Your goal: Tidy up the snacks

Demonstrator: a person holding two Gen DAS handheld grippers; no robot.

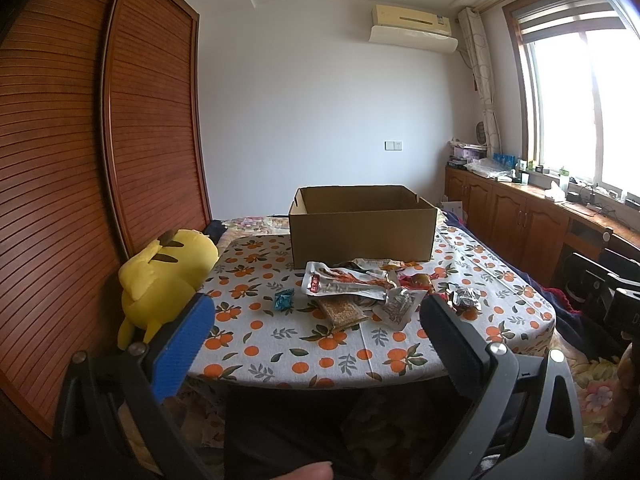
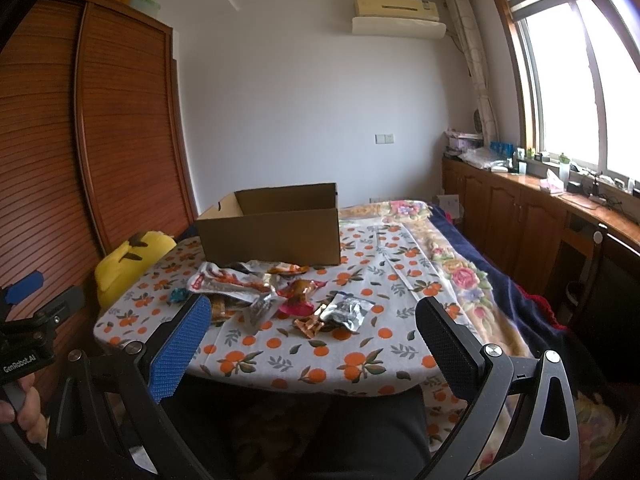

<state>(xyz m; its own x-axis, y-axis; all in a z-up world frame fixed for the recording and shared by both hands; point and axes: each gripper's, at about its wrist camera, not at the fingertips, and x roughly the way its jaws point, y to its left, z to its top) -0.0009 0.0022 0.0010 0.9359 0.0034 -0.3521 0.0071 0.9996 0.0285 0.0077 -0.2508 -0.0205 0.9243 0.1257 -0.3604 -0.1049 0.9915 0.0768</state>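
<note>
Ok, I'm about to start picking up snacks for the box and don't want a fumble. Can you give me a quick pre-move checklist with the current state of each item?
1. Left gripper open with nothing between its fingers: ok.
2. Right gripper open with nothing between its fingers: ok.
3. Cardboard box open at the top and upright on the table: ok.
4. Box interior free of other things: cannot tell, its floor is hidden.
5. Snack packets separated for a clean single grasp: not ok, several overlap in a pile; only the small blue packet and the silver packet lie apart.
6. Yellow plush toy away from the pile: ok.
</note>
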